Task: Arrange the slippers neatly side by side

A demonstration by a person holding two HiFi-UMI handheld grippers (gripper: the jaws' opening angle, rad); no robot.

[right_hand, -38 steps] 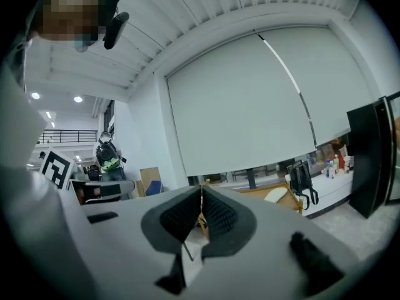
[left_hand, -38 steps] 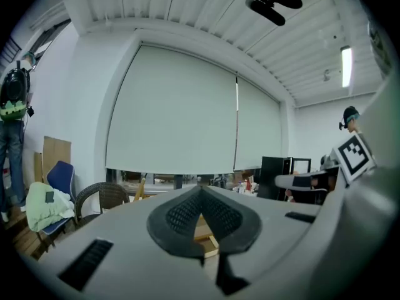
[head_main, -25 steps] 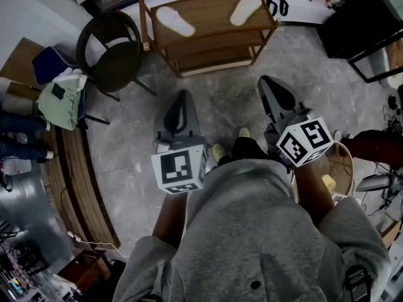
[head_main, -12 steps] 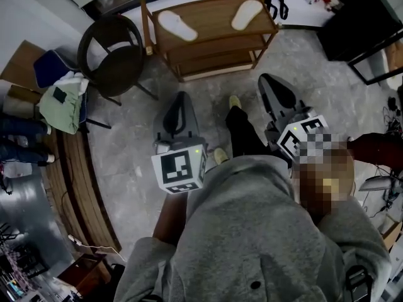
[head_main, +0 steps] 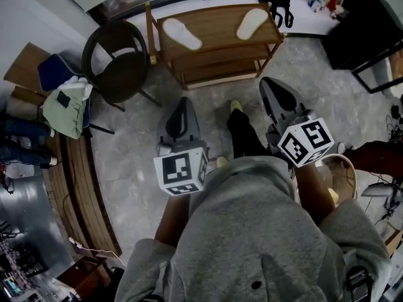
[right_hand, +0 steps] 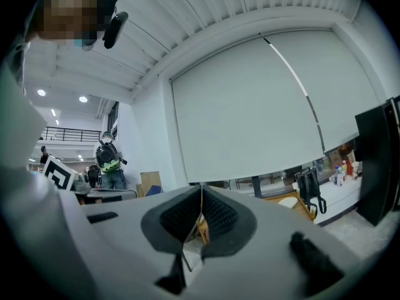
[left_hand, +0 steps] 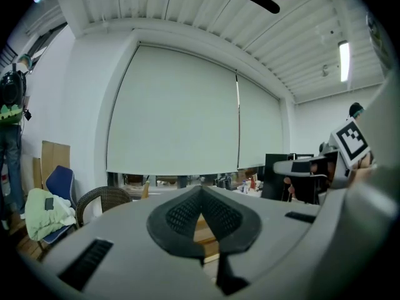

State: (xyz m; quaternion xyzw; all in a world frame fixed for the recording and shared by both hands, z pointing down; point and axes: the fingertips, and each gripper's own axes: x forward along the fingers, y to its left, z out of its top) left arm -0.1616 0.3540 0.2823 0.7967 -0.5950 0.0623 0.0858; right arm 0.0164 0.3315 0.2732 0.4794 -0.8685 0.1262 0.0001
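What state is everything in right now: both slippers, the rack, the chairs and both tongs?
Left slipper: lying flat at the left end of the wooden rack top.
Right slipper: lying flat at the right end, well apart from the other.
Left tongs: shut, empty.
Right tongs: shut, empty.
Wicker chair: upright.
Blue chair: draped with clothing.

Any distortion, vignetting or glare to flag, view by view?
Head view: strong fisheye curve, dark corners, yet left slipper and right slipper on the shelf read clearly. Left gripper view: round black vignette, bright ceiling lamp. Right gripper view: same vignette, soft even light.
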